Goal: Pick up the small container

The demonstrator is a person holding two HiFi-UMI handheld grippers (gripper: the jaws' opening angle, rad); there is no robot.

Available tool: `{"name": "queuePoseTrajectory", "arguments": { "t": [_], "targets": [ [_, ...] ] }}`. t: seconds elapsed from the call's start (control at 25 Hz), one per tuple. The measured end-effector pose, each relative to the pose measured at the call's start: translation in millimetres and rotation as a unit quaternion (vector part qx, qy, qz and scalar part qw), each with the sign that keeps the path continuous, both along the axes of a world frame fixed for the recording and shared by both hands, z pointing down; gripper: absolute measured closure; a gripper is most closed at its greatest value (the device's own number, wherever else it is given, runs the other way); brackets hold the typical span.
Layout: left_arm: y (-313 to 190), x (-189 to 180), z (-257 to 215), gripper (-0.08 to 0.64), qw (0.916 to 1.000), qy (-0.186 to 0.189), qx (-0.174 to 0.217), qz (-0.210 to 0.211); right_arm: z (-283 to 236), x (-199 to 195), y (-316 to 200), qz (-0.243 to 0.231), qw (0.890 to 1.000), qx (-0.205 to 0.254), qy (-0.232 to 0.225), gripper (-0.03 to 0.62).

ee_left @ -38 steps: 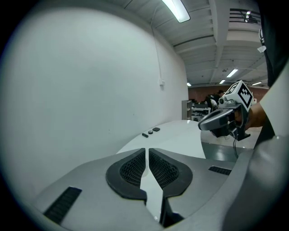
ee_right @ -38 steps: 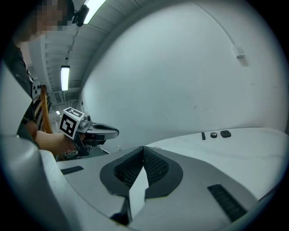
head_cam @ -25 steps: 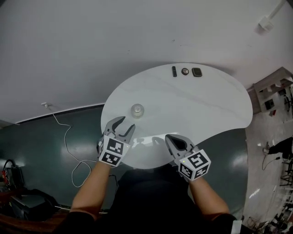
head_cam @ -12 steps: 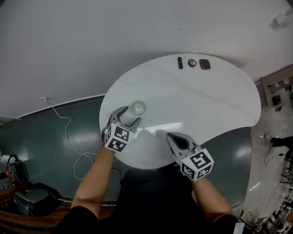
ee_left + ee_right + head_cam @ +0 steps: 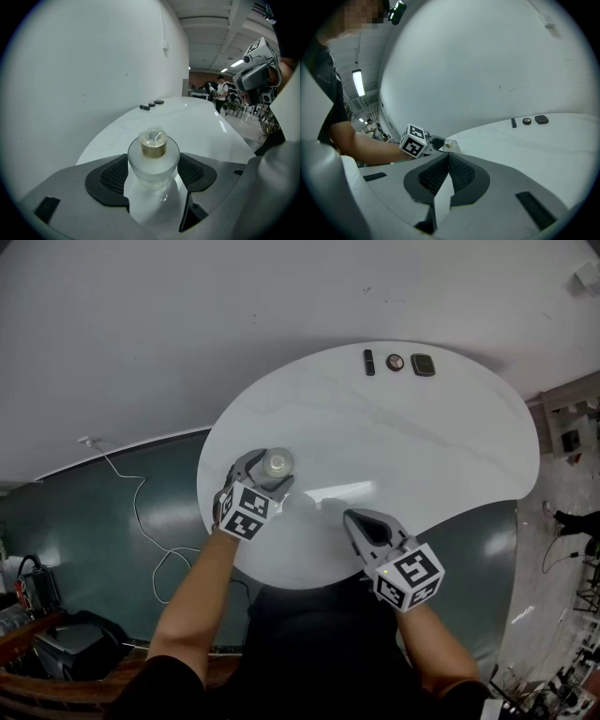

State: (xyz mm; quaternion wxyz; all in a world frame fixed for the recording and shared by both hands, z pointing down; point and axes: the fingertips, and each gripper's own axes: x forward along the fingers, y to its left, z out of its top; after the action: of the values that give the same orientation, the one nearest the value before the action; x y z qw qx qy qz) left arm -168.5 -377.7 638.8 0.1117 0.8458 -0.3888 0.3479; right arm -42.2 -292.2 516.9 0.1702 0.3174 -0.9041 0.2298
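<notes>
The small container (image 5: 277, 463), a frosted clear bottle with a gold neck and clear cap, stands upright on the white table (image 5: 403, 437) near its left edge. My left gripper (image 5: 270, 471) reaches around it. Its jaws are opening, and the container (image 5: 153, 157) stands between the two dark pads (image 5: 107, 177) with its sides close against them. My right gripper (image 5: 349, 516) hovers over the table's near edge, to the right of the bottle and apart from it, with jaws shut and nothing held (image 5: 448, 157). From there the bottle (image 5: 449, 145) shows small at the left gripper's tip.
Three small dark items (image 5: 395, 363) lie in a row at the table's far edge. A white wall rises behind the table. A white cable (image 5: 141, 521) runs over the dark floor on the left. Shelving stands at the far right.
My left gripper has moved forward to the bottle with its jaws spreading, and they now stand on both sides of it. The right gripper has barely shifted.
</notes>
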Motion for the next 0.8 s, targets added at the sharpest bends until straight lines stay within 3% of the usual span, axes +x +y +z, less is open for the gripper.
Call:
{"name": "queuePoseTrajectory", "arguments": {
  "t": [0.8],
  "targets": [
    [-29.5,22.1,26.9,0.213,0.9997,0.007,-0.01,-0.023,18.6,22.8,0.2,-0.001,0.999,-0.034,-0.003,0.598]
  ]
}}
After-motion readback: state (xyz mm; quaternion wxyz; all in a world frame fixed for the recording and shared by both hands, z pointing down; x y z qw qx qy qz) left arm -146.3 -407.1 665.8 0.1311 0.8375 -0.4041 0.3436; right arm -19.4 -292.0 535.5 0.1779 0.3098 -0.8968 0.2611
